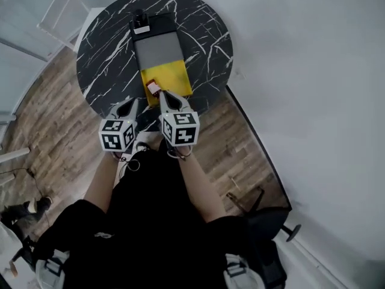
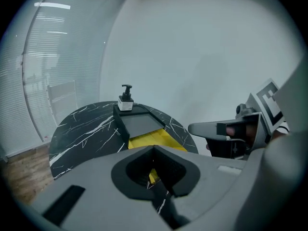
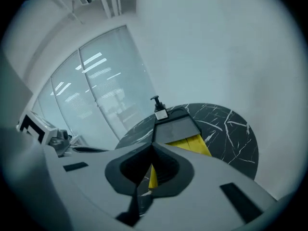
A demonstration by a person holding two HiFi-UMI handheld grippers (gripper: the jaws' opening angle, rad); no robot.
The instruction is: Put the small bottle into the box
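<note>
The small pump bottle (image 1: 140, 20) stands upright at the far end of the black box (image 1: 157, 50), which has a grey inside and a yellow sheet (image 1: 167, 77) at its near end. The left gripper view shows the bottle (image 2: 126, 98) beyond the box (image 2: 139, 124), and so does the right gripper view, with bottle (image 3: 159, 108) and box (image 3: 175, 128). My left gripper (image 1: 127, 106) and right gripper (image 1: 165, 96) hover side by side over the table's near edge, well short of the bottle. Both are shut with nothing between the jaws, the left (image 2: 154, 149) and the right (image 3: 153, 146) alike.
The box lies on a round black marble table (image 1: 108, 59) over a wooden floor. A small red-and-white item (image 1: 153, 88) sits at the yellow sheet's near left corner. A white wall runs along the right and glass panels along the left.
</note>
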